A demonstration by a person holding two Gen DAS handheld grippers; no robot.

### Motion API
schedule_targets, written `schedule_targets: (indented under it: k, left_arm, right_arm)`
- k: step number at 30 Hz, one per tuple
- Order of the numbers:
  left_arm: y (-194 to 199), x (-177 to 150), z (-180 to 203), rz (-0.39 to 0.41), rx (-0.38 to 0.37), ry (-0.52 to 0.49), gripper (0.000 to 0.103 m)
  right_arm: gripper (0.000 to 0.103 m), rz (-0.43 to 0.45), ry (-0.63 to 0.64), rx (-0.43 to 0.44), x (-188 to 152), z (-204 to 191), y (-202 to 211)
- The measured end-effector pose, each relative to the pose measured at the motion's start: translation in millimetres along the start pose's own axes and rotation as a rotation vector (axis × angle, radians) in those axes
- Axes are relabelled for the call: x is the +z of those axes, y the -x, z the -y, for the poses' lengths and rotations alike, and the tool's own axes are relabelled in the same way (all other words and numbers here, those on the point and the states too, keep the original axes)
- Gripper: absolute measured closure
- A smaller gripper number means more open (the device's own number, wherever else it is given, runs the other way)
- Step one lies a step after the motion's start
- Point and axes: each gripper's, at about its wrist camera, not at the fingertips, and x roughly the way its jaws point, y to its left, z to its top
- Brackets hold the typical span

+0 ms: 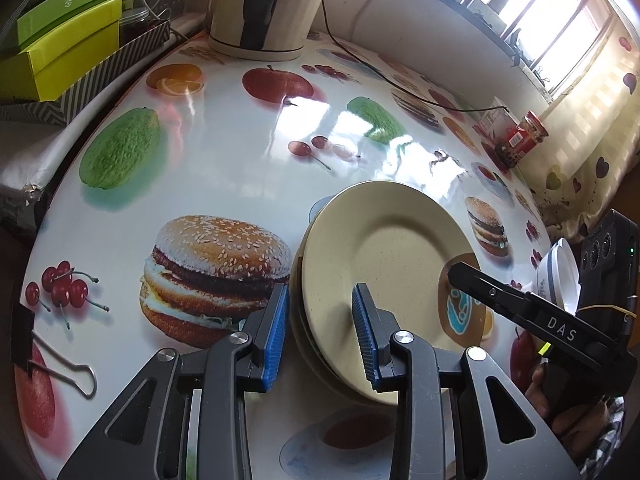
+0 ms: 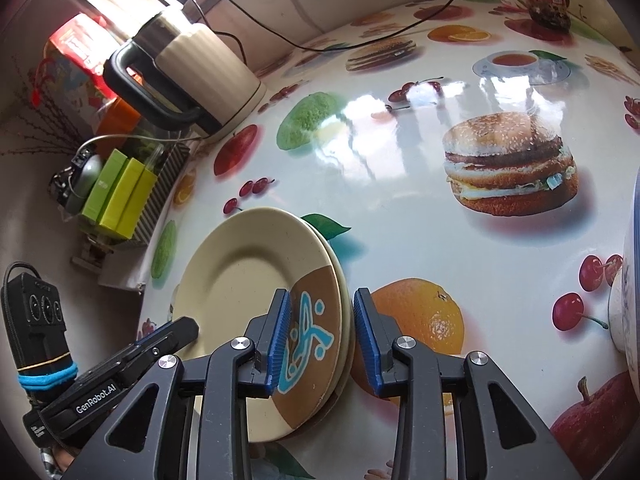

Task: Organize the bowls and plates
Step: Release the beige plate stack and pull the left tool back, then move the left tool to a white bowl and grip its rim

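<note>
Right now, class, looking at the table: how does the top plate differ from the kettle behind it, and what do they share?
The top plate lies flat on a stack of other plates; the kettle stands upright on the table. The top plate is low and wide; the kettle is tall. The top plate bears a brown patch with a blue design; the kettle has a black handle. Both are cream.
</note>
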Motion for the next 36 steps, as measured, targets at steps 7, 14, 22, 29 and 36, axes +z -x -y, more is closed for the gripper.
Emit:
schedule_targets:
  k: [7,14,22,29,36]
  left_arm:
    - [28,-10,15,0.064,0.054,-0.032,0.069]
    - [47,-27,56,0.105,-0.007,-0.102,0.069]
    - [44,-42,111,0.081,-0.113,-0.179,0.06]
    - [42,-47,155,0.072,-0.141,-0.255,0.059]
    - [29,-39,191,0.083,-0.162,-0.294,0.059]
  right_arm:
    - [0.059,0.062,0.014,-0.013,-12,-3,32]
    - [0.053,0.162,0.05,-0.059,-31,-3,87]
    - [0.051,0.28,0.033,-0.196,-52,26,151]
    - [0.05,0.349,0.011,-0.306,-61,59,191]
    - [0.05,0.403,0.024,-0.363,-59,88,211]
